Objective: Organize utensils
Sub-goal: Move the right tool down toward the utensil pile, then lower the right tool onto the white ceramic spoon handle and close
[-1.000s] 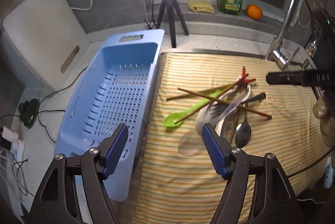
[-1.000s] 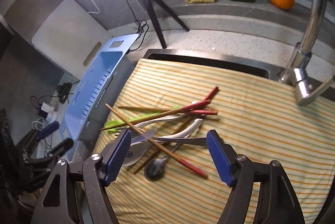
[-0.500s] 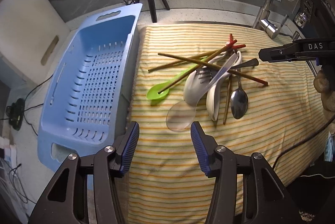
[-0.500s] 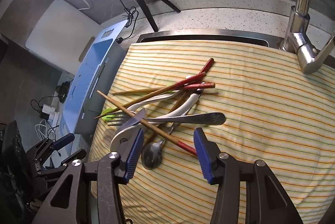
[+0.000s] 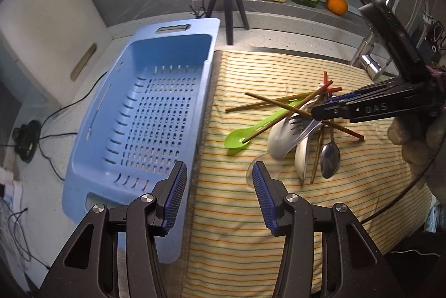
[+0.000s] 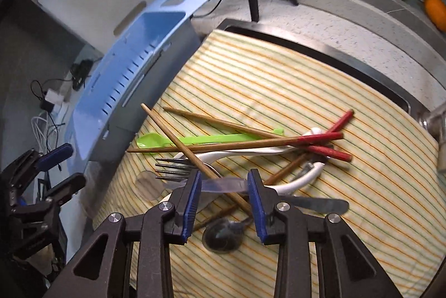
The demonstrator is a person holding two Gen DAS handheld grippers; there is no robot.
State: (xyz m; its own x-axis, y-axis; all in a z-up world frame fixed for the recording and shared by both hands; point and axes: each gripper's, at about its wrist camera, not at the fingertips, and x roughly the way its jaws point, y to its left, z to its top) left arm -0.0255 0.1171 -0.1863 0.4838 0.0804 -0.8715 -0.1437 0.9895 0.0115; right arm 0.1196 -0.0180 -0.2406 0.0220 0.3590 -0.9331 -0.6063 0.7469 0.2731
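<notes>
left gripper [image 5: 217, 181]: jaws parted, nothing held, above cloth [image 5: 239, 228] edge beside basket [image 5: 156, 108] | right gripper [image 6: 224, 186]: jaws closing, clear spoon [image 6: 223, 184] handle between pads, not yet gripped

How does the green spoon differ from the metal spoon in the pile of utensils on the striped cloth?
The green spoon is bright plastic; the metal spoon is grey and shiny. The green spoon's bowl lies at the pile's edge nearest the blue basket; the metal spoon's bowl lies on the far side from it. A chopstick's tip rests on the green spoon's bowl; the metal spoon's bowl is uncovered. Both lie flat on the cloth, handles running under the pile.
</notes>
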